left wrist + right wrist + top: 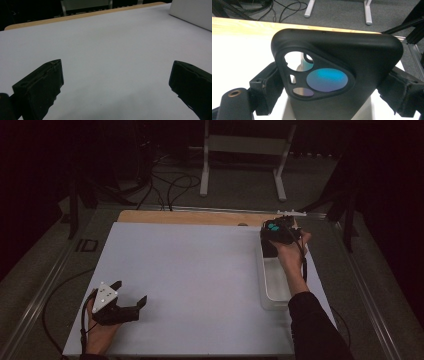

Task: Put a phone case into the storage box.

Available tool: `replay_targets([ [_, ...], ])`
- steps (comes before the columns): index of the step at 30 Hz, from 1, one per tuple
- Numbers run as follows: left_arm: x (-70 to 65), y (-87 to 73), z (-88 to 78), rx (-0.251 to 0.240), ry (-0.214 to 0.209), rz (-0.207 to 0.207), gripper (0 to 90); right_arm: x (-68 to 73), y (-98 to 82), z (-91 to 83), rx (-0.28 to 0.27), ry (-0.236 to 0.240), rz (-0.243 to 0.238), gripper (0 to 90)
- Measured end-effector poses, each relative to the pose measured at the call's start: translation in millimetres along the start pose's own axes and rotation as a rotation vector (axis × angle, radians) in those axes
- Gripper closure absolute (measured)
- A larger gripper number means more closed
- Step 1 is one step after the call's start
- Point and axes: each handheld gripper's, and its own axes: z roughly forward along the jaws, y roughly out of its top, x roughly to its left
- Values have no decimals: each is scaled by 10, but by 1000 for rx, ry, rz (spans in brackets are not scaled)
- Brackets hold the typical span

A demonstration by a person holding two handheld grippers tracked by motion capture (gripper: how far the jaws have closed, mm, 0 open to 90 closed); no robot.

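The right gripper clamps a black, probably soft, light rubbery phone case by its long edges at mid-frame; the left gripper gapes empty.

A white tabletop spans the frame's middle, a wooden strip along its upper edge; a clear plastic tray lies at right.

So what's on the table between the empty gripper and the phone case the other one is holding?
Nothing: in the high view, only bare white table lies between the left gripper and the phone case.
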Motion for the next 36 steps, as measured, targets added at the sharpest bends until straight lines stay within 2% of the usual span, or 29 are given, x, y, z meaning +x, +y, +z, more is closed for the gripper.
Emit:
replay_targets([
  [18,-2,2,6,0,1,-1,1,-2,-50,97,29,-16,10,134],
  [36,-1,1,6,-1,2,-2,1,9,-49,184,5,-24,10,128],
])
